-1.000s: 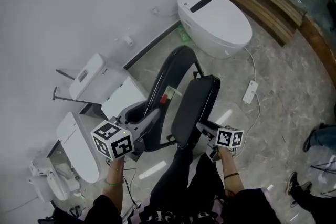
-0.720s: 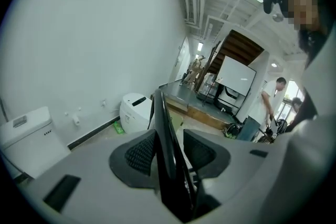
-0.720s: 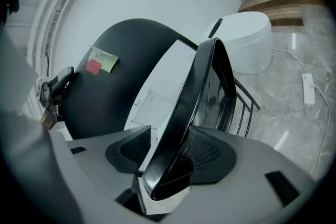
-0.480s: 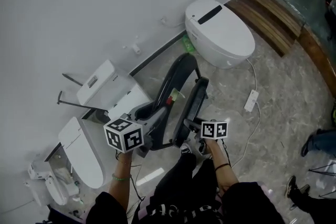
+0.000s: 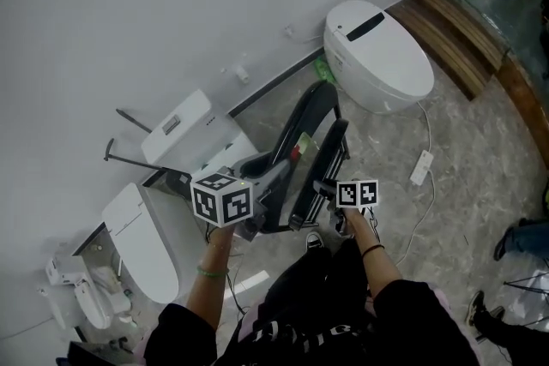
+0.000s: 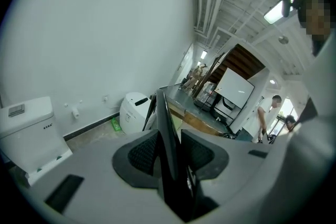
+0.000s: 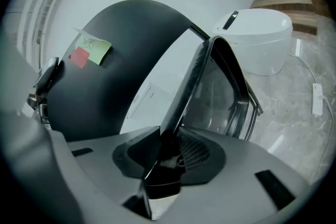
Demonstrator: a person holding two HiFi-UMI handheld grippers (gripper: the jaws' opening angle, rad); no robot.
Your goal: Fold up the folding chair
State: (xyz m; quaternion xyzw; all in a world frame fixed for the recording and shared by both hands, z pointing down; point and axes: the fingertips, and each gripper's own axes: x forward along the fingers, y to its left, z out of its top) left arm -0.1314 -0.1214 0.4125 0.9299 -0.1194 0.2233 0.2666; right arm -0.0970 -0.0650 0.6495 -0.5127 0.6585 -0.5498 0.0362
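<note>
Change: seat [image 5: 324, 163] swung up beside backrest [image 5: 300, 120] | left tongs [image 6: 169, 152] grip backrest, right tongs [image 7: 167, 152] seat (both just tightened) | fold probably nearly done

In the head view the folding chair [image 5: 310, 141] stands on the floor [image 5: 463, 184] at centre, its backrest [image 5: 300, 120] just beside its seat [image 5: 324, 167] on the 9 o'clock side, with the person [image 5: 326, 313] at 6 o'clock from it. A toilet [image 5: 382, 56] sits at 1 o'clock from the chair against the wall [image 5: 129, 13], and a wooden step [image 5: 455, 17] lies beyond it at 2 o'clock. A power strip [image 5: 421, 168] lies on the floor at 3 o'clock, a second toilet [image 5: 184, 133] stands by the wall at 9 o'clock, and another sanitary fixture [image 5: 137, 240] lies at 8 o'clock.
</note>
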